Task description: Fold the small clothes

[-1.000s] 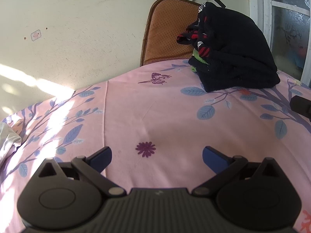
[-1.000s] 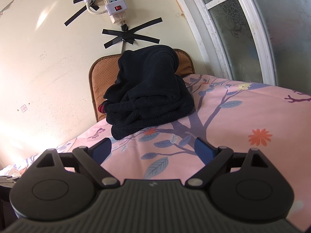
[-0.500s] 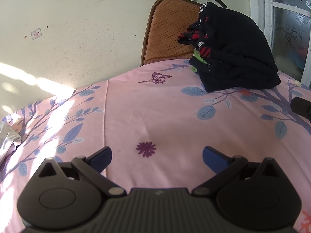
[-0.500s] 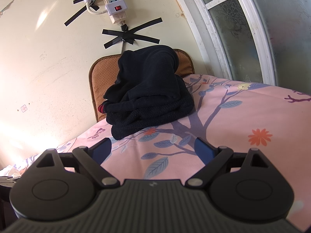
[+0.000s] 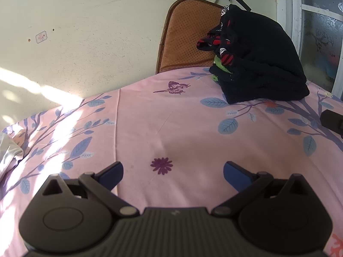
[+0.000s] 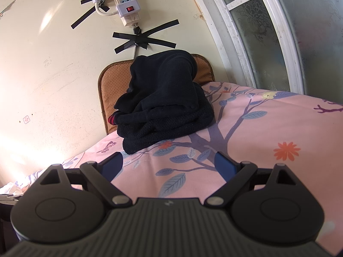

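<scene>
A heap of dark clothes (image 5: 257, 64) with red, white and green bits showing at its left side lies at the far end of the pink flowered sheet (image 5: 171, 128), against an orange-brown cushion (image 5: 182, 36). The right wrist view shows the same heap of dark clothes (image 6: 165, 107) straight ahead. My left gripper (image 5: 173, 172) stands open low over the sheet, nothing between its blue pads. Open too is my right gripper (image 6: 169, 165), empty and a short way in front of the heap. A black part of the right gripper's body (image 5: 332, 120) shows at the right edge of the left wrist view.
A cream wall stands behind the bed, with a power strip (image 6: 126, 6) and a cable taped to it. A frosted window with a white frame (image 6: 278, 36) runs along the right. White cloth (image 5: 8, 152) lies at the sheet's left edge. A sunlit patch crosses the sheet's left part.
The left wrist view has shifted very slightly to the left, so the heap sits a touch further right. The right gripper has not moved.
</scene>
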The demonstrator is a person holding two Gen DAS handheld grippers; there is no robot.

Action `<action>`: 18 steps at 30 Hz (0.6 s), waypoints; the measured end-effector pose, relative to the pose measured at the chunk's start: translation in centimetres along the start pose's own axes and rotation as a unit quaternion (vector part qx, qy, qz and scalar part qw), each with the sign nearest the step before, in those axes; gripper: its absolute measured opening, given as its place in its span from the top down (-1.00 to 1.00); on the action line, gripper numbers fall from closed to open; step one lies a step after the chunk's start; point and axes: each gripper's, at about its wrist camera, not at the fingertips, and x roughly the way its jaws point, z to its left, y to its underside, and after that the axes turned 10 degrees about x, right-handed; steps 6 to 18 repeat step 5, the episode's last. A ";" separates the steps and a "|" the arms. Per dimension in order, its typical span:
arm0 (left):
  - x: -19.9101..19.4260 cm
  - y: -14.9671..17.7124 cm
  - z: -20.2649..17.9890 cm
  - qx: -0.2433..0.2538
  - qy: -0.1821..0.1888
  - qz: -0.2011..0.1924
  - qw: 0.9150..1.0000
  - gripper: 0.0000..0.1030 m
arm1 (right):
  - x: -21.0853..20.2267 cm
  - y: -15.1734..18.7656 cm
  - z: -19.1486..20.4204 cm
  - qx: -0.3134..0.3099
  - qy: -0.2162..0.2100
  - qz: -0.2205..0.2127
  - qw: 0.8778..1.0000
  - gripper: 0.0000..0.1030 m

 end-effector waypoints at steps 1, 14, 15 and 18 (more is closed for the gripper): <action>-0.1 0.0 0.0 0.001 0.002 -0.003 1.000 -1.00 | 0.0 0.0 0.0 0.000 0.000 0.000 1.000 -0.83; 0.1 -0.1 0.2 -0.004 0.012 0.000 1.000 -1.00 | -0.1 0.1 0.1 0.000 0.000 0.001 1.000 -0.83; 0.1 -0.1 0.2 -0.004 0.012 0.000 1.000 -1.00 | -0.1 0.1 0.1 0.000 0.000 0.001 1.000 -0.83; 0.1 -0.1 0.2 -0.004 0.012 0.000 1.000 -1.00 | -0.1 0.1 0.1 0.000 0.000 0.001 1.000 -0.83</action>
